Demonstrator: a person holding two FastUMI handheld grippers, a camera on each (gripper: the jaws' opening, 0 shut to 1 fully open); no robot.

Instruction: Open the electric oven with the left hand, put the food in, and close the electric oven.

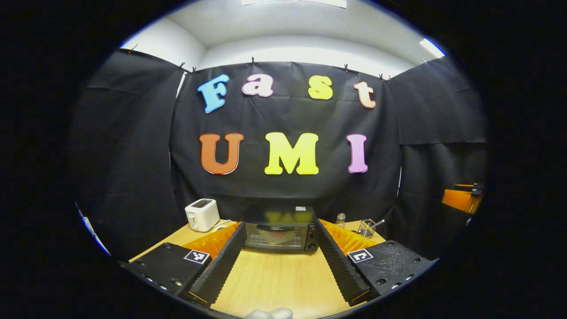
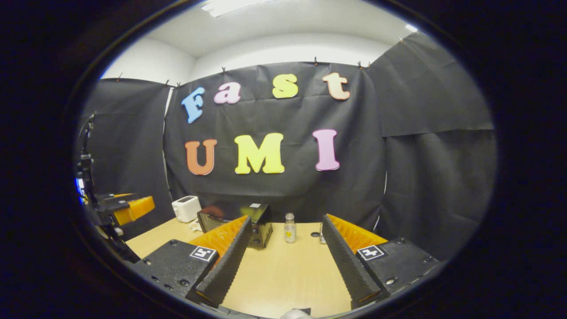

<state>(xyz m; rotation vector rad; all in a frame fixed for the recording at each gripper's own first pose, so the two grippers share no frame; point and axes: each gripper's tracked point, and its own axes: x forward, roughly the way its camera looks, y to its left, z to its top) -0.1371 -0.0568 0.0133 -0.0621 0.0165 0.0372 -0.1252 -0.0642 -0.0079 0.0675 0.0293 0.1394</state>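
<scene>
The black electric oven [image 1: 279, 235] stands at the back of the wooden table [image 1: 274, 283], its glass door closed; a pinkish shape shows behind the glass. My left gripper [image 1: 281, 224] is open, aimed straight at the oven from well short of it, with nothing between its fingers. My right gripper [image 2: 287, 218] is also open and holds nothing. In the right gripper view the oven [image 2: 261, 223] sits left of centre, partly behind my left finger. A pale rounded thing [image 1: 270, 313] peeks in at the bottom edge; I cannot tell what it is.
A white toaster [image 1: 202, 214] sits left of the oven. To the oven's right are a small clear bottle [image 2: 290, 228] and a wire basket [image 1: 366, 228] holding a utensil. The other gripper [image 1: 463, 199] hangs off to the right above the table's edge.
</scene>
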